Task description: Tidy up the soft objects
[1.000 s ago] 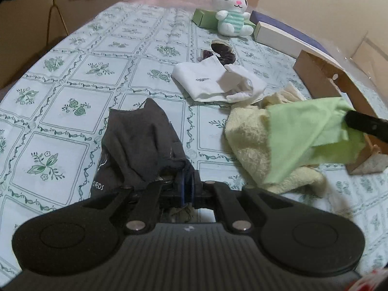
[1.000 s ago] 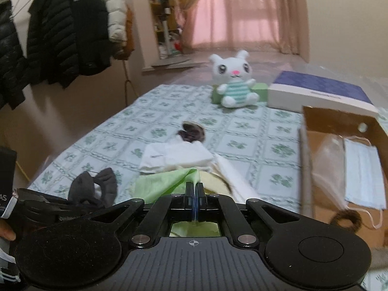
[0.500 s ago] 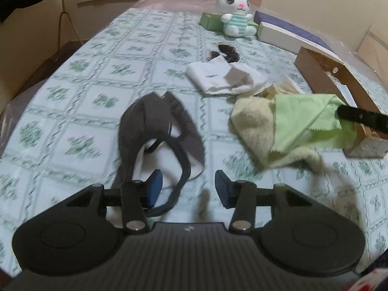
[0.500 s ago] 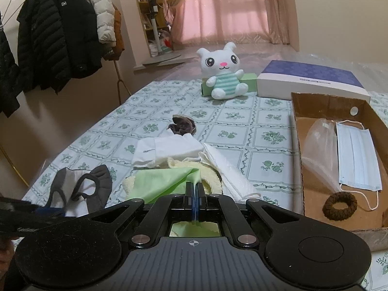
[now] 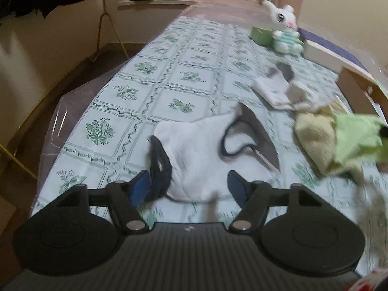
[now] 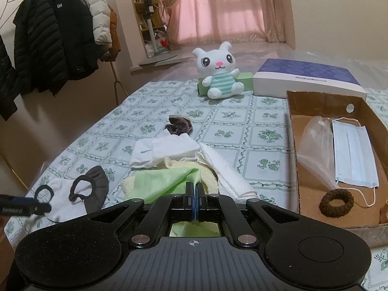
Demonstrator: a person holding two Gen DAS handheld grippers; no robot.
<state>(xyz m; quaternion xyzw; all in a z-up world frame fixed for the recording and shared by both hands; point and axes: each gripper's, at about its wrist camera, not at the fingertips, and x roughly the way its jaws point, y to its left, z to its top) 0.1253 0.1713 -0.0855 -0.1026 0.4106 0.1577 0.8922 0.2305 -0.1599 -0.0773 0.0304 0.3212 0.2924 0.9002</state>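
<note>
Left tongs (image 5: pixel 189 185): jaws opening, already wide, nothing pinched. The grey-and-white face mask (image 5: pixel 206 155) lies flat on the bench (image 5: pixel 169 77) between and just ahead of the blue pads, white lining up; the left pad (image 5: pixel 140 186) looks to be touching its dark ear loop, but the frame is blurred, so can't confirm.

Right tongs (image 6: pixel 194 195): fully closed on a corner of the green cloth (image 6: pixel 165 181), which drapes over the yellow towel (image 6: pixel 208 181) (the towel itself is not in the grip).

Same pile, right-wrist view: white folded cloths (image 6: pixel 165 150) just behind the towel, a dark brown scrunchie (image 6: pixel 178 126) touching their far edge.

Cardboard box (image 6: pixel 303 104) sits at the right side of the bench and holds a blue surgical mask (image 6: pixel 351 155), a clear plastic bag (image 6: pixel 312 145) and a brown hair tie (image 6: pixel 335 203).

Far end: plush bunny (image 6: pixel 219 72) upright against a small green box (image 6: pixel 245 82), with a purple-lidded box (image 6: pixel 305 77) beside it.

Coats (image 6: pixel 48 41) hang on a rack at left, off the bench.
</note>
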